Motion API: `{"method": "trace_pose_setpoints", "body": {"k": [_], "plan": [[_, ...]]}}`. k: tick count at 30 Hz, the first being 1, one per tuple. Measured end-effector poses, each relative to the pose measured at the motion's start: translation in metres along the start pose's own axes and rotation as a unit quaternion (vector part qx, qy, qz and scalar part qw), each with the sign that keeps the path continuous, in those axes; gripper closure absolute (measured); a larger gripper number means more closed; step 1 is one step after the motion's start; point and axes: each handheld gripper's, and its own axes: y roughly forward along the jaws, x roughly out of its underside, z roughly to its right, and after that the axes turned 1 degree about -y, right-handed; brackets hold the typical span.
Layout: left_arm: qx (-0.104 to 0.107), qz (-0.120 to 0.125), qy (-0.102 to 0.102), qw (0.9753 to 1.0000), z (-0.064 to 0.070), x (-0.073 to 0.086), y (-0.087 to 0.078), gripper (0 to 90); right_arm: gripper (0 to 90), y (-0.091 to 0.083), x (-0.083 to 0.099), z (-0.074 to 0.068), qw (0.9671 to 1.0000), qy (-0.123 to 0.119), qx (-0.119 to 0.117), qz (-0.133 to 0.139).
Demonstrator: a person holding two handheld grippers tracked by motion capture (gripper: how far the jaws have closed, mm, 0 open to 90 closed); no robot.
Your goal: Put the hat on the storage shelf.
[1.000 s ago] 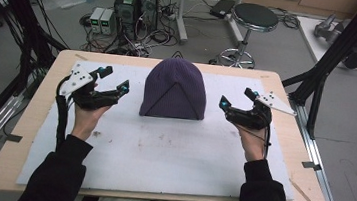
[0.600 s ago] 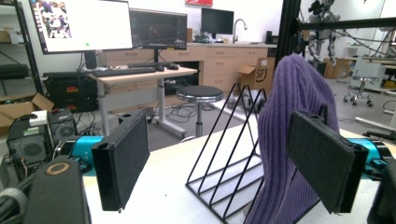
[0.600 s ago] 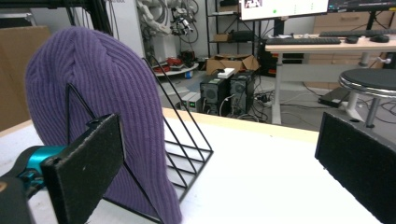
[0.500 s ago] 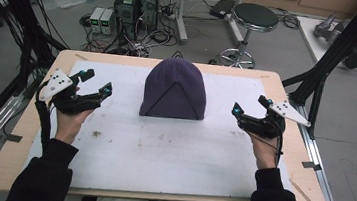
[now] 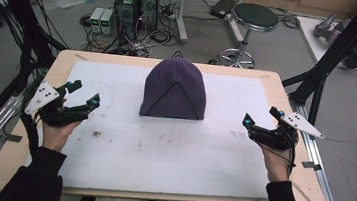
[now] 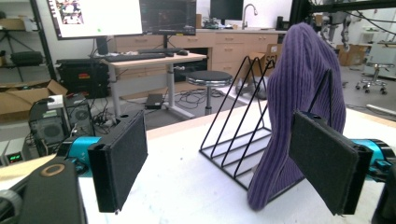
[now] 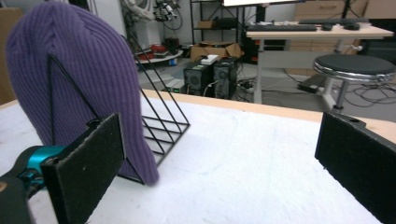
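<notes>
We see a purple beanie (image 5: 175, 89) pulled over a black wire rack (image 6: 236, 140) standing mid-table toward the far edge of the white mat (image 5: 161, 154), with the left gripper (image 5: 82, 93) and right gripper (image 5: 260, 116) flanking it well apart, each about equally far off. Both sets of jaws stand wide apart and empty. We judge the hat lies inward and slightly forward of each gripper, its long axis rising upright with the rack.
</notes>
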Motion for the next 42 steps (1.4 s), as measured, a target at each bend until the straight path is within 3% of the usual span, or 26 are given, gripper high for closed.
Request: {"method": "trace_pose_setpoints", "body": {"k": [4, 15, 21, 30, 33, 42], "plan": [[-0.001, -0.001, -0.017, 0.9998, 0.000, 0.010, -0.010, 20.5, 0.8, -0.008, 0.009, 0.007, 0.9999, 0.005, 0.013, 0.001], [-0.024, -0.013, -0.028, 0.9992, -0.003, 0.044, -0.025, 21.6, 0.8, -0.006, 0.043, 0.008, 0.9993, 0.002, 0.031, -0.023], [-0.047, -0.014, 0.002, 0.9988, 0.000, 0.054, -0.032, 21.5, 0.8, -0.009, 0.057, 0.009, 0.9982, 0.001, 0.057, -0.018], [-0.060, -0.031, -0.009, 0.9977, 0.000, 0.068, -0.038, 21.0, 1.2, -0.011, 0.079, 0.008, 0.9958, 0.003, 0.084, -0.036], [-0.061, -0.048, 0.008, 0.9970, 0.002, 0.072, -0.036, 21.0, 1.2, -0.009, 0.082, 0.006, 0.9949, -0.004, 0.088, -0.049], [-0.051, -0.048, 0.000, 0.9975, 0.002, 0.075, -0.034, 20.4, 1.2, -0.012, 0.081, 0.001, 0.9934, -0.011, 0.108, -0.036]]}}
